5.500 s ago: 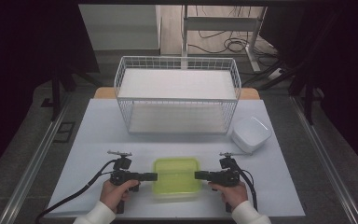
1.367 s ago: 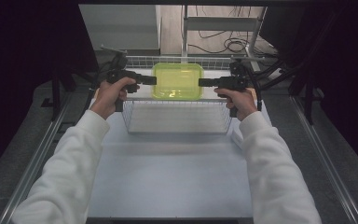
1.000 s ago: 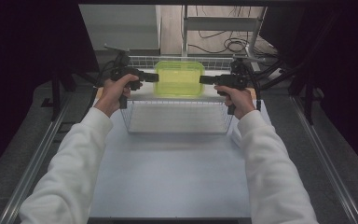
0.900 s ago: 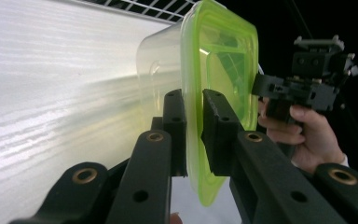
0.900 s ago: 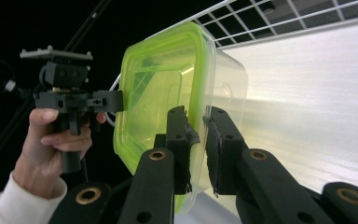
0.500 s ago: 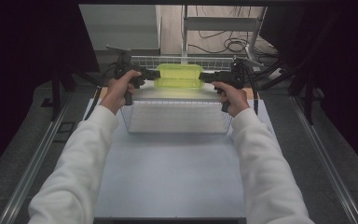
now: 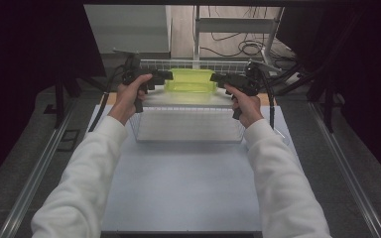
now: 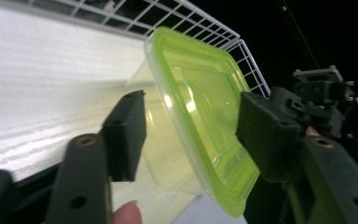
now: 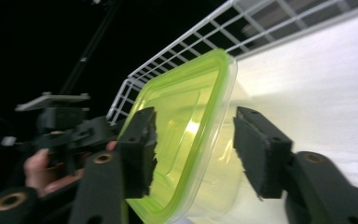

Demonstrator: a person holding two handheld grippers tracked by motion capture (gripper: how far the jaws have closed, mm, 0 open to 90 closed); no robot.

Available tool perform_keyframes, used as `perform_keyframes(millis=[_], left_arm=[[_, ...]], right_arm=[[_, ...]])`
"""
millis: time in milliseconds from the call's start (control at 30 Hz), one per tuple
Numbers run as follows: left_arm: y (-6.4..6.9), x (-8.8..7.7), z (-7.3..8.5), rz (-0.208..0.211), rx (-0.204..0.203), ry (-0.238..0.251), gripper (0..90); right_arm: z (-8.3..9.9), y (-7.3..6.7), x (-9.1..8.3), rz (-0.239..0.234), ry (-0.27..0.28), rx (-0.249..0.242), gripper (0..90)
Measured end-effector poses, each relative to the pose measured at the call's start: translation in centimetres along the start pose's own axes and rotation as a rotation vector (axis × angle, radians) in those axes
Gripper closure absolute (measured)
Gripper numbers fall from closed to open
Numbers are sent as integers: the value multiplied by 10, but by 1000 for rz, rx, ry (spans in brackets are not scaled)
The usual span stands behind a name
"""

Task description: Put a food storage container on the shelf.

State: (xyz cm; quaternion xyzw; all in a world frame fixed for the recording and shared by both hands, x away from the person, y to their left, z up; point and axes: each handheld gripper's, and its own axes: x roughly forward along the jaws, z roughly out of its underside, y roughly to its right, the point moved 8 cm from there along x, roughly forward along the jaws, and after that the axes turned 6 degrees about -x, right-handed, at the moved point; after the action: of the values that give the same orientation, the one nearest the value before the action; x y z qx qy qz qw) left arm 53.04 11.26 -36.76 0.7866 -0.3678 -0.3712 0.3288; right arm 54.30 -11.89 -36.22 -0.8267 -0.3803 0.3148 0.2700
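A clear food container with a lime-green lid [image 7: 191, 82] hangs between my two grippers, inside the top of the white wire basket [image 7: 188, 108]. My left gripper [image 7: 166, 75] is shut on its left end and my right gripper [image 7: 216, 77] on its right end. In the left gripper view the container [image 8: 200, 116] sits tilted between the jaws of the left gripper [image 8: 190, 95], lid toward the right jaw, above the basket's white floor. In the right gripper view the right gripper [image 9: 193, 112] straddles the container [image 9: 186, 121] the same way, with the basket wires [image 9: 261, 23] behind.
The basket stands at the far end of the white table [image 7: 188, 183]. Metal rails [image 7: 39, 168] run along both sides of the table. Cables and a metal frame [image 7: 238, 29] lie on the floor beyond the basket.
Both grippers carried the container from the table's near edge up and over the basket. Over the last second it has come down from above the rim into the basket.
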Motion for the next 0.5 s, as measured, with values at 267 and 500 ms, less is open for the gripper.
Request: perform_keyframes(millis=[267, 500], left_arm=[[16, -11, 8, -28, 107, 32, 259], [33, -28, 24, -14, 187, 53, 234]], right_arm=[[5, -7, -13, 35, 45, -73, 342], [13, -18, -34, 47, 44, -201, 316]])
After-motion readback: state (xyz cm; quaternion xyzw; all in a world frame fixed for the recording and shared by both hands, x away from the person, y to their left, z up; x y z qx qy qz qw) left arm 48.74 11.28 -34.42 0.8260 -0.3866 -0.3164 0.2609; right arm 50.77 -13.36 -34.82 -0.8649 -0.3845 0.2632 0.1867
